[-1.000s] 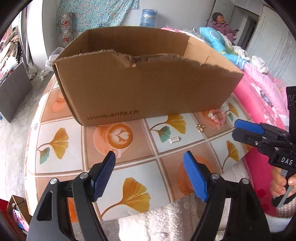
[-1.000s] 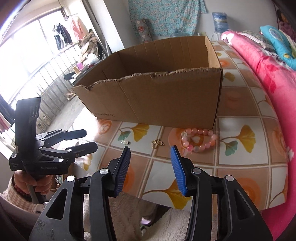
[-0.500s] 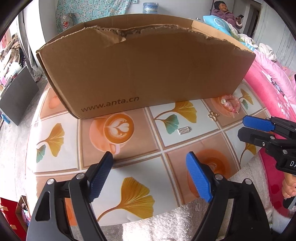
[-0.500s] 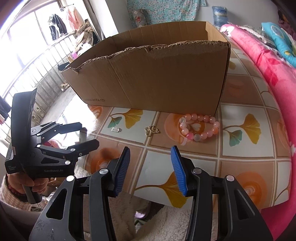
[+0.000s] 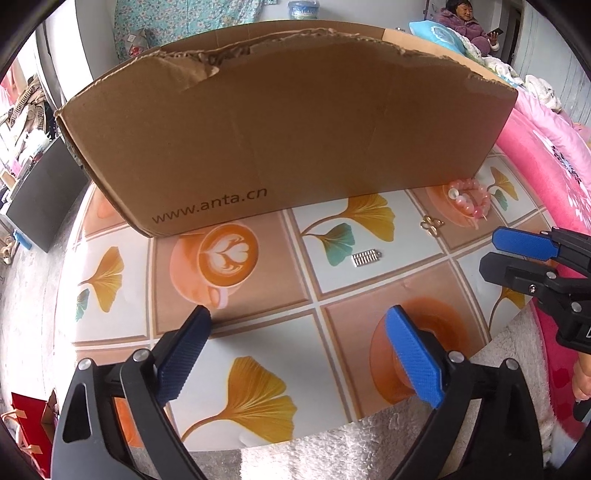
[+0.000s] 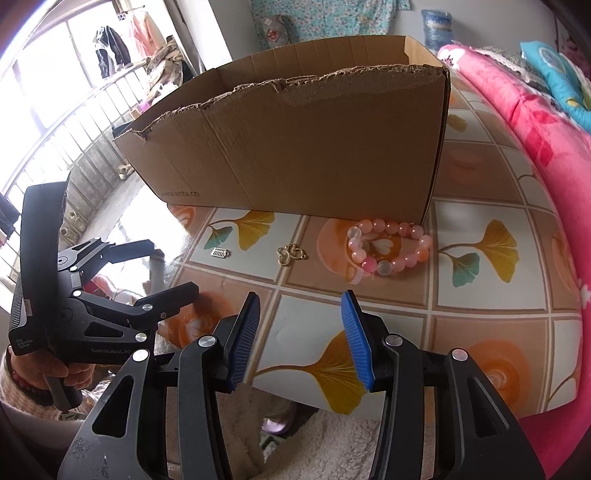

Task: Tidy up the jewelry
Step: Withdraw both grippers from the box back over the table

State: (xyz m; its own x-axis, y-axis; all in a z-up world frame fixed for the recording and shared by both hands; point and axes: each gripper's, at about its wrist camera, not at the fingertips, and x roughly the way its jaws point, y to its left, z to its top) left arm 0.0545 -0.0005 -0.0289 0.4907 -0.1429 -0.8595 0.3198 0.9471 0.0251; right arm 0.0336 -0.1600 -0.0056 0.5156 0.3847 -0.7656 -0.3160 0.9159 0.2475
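Hovering: left gripper [image 5: 297, 349] fingers spread wide, empty; right gripper [image 6: 301, 338] fingers parted, empty, bead bracelet [image 6: 388, 245] ahead, probably untouched.

A tablecloth [image 5: 110, 236] printed with ginkgo leaves and latte cups in square panels covers the table in a lived-in bedroom. Along its right side lies a bed under a bright pink floral quilt [image 6: 524, 122], with a turquoise pillow [image 6: 554, 70] farther back. A woman in purple [image 5: 463, 20] sits at the far end, looking at a phone. A floral curtain [image 6: 332, 16] hangs on the pale back wall beside a blue water jug [image 6: 437, 22]. Daylight floods through a barred window [image 6: 48, 122] on the left, where clothes [image 6: 110, 48] hang. A dark cabinet [image 5: 40, 192] stands on the grey floor [image 5: 26, 295].
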